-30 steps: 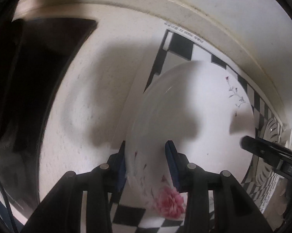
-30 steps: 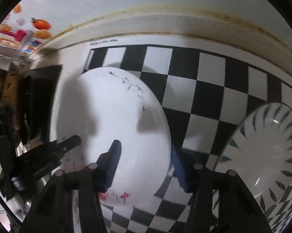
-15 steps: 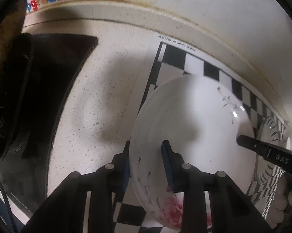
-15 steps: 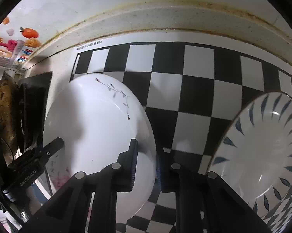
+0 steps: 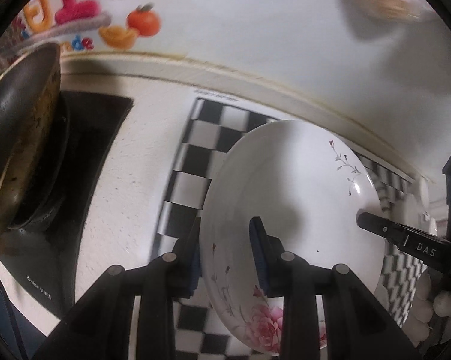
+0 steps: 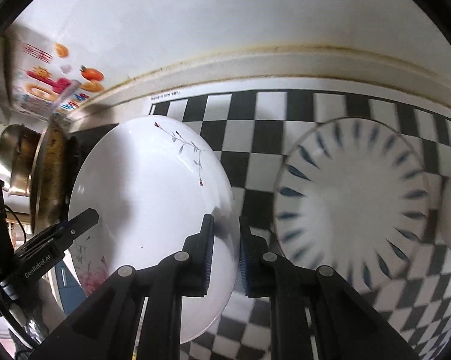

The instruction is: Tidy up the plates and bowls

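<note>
**Floral plate pinched at both rims, above the checkered mat**

The left gripper (image 5: 225,250) pinches the near-left rim of the white floral plate (image 5: 291,198): one pad sits outside the rim, the other on the plate's inner face, with the pink rose print just below the jaws. The right gripper (image 6: 225,252) clamps the opposite rim of the same plate (image 6: 147,198), one pad on the inner face and one behind the edge; its jaws stand nearly together, with only the thin rim between them. Each gripper shows in the other's view, reaching onto the plate from the far side.

Beyond the jaws, under the plate, lies a black-and-white checkered mat (image 6: 255,126) on a speckled counter (image 5: 129,186). Right of the right jaws, a plate with blue leaf strokes (image 6: 354,198) rests on the mat. Left of the left jaws, a dark pan (image 5: 18,138) sits over a black stove surface (image 5: 84,138). A white wall (image 6: 225,9) with colourful stickers (image 5: 75,9) rises behind.
</note>
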{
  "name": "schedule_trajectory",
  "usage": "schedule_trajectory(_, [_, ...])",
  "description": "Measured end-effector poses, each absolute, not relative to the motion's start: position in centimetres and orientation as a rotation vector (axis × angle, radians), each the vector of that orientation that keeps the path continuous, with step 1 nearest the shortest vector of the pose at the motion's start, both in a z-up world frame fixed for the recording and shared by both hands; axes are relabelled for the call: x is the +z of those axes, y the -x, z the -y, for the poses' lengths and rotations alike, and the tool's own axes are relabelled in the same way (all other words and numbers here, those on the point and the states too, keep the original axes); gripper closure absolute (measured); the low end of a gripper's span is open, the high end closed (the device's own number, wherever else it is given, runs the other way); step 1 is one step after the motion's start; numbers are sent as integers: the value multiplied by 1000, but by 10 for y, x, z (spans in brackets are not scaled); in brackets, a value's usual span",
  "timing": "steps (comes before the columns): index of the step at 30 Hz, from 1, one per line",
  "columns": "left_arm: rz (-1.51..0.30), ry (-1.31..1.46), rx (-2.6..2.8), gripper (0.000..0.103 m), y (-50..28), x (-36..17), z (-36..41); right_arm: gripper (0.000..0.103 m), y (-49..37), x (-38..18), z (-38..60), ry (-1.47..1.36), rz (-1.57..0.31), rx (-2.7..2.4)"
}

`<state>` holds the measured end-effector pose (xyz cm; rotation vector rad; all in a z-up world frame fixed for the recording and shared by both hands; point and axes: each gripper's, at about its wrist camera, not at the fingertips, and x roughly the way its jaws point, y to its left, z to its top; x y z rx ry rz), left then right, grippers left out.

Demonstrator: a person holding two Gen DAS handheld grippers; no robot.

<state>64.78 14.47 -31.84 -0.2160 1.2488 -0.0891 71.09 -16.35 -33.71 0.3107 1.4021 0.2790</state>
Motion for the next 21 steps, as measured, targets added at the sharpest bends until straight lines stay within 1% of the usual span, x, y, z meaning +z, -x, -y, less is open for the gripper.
schedule_trajectory(7, [-1206, 178, -186, 76, -618, -280, -91, 86, -639, -282, 236, -360, -1309, 232])
schedule_trajectory(11, [-1204, 153, -247, 76, -593, -268, -56, 86, -596, -265, 271, -388, -1281, 191])
schedule_trajectory(16, [-1259, 113, -313, 76, -566, -282, -14, 86, -538, -265, 312, -444, -1277, 140])
schedule_trajectory(21, [-1337, 69, -344, 76, -544, -314, 18, 86, -490, -295, 343, -487, -1310, 80])
